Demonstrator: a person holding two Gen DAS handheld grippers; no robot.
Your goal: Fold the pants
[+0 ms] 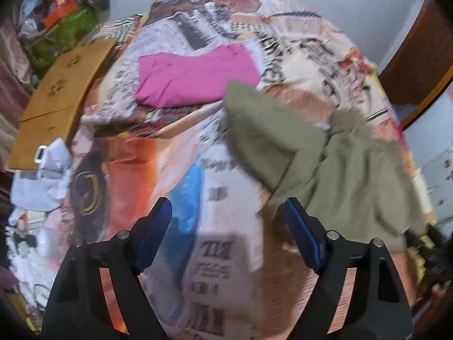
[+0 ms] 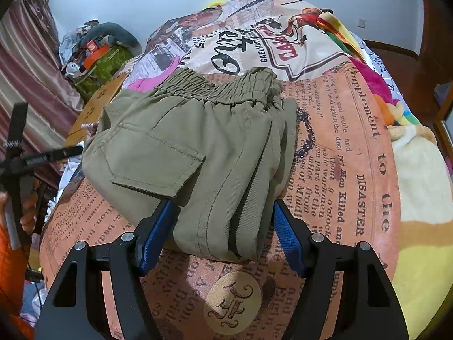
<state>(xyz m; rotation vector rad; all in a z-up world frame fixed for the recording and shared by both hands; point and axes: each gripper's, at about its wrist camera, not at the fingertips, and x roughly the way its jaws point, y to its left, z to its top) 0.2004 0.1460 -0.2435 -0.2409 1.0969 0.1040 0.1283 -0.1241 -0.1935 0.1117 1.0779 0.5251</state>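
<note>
From my remote station I count one pair of olive pants point(image 2: 198, 153), one folded pink garment point(image 1: 195, 76), one printed bedspread point(image 2: 354, 170), one cardboard sheet point(image 1: 59, 99), one green bag point(image 1: 62, 34), and two grippers, left point(image 1: 226, 209) and right point(image 2: 220, 212).

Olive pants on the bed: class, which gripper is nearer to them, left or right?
Right. The right gripper has its open fingers either side of the olive pants; the left gripper, open and empty, hangs beside them.
</note>
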